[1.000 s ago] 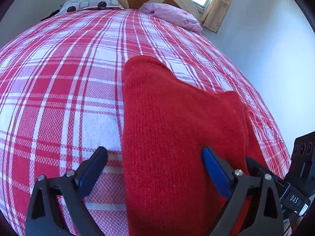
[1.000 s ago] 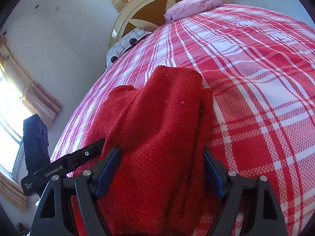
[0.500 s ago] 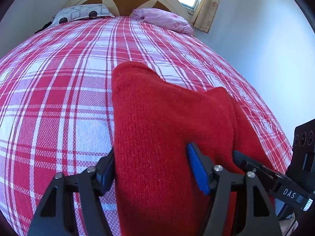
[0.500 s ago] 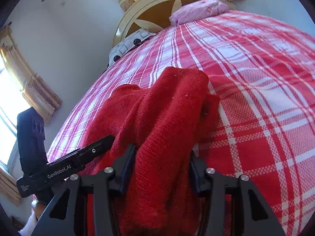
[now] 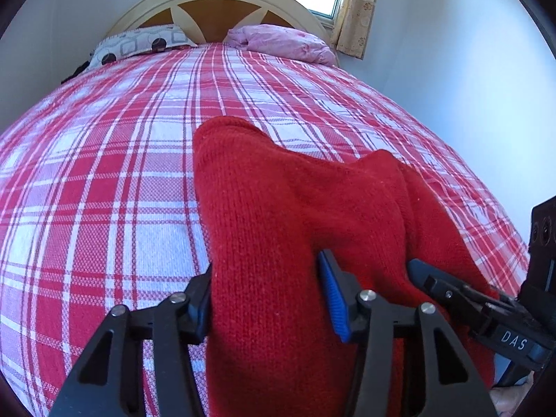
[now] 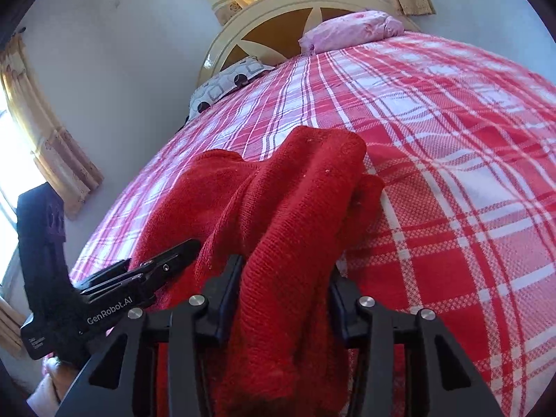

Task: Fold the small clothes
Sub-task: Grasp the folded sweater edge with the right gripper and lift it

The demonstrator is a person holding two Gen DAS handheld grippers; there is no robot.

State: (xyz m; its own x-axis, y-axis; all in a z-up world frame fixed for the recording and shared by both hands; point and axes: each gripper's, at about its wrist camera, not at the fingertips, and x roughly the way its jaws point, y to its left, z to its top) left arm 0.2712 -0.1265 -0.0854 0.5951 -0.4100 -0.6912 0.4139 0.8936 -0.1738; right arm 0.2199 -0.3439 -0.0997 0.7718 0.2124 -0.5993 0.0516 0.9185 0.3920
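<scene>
Grippers (image 5: 267, 299) (image 6: 283, 299) pinch sweater (image 5: 278, 215), lengthwise toward headboard (image 5: 222, 3).

Plaid bedspread (image 5: 104, 180), two pillows, headboard (image 5: 215, 3), curtains.

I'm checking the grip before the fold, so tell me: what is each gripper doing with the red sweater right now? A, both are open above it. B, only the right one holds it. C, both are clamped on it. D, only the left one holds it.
C: the left gripper and the right gripper each have red sweater fabric pinched between their fingers, over the plaid bedspread.
</scene>
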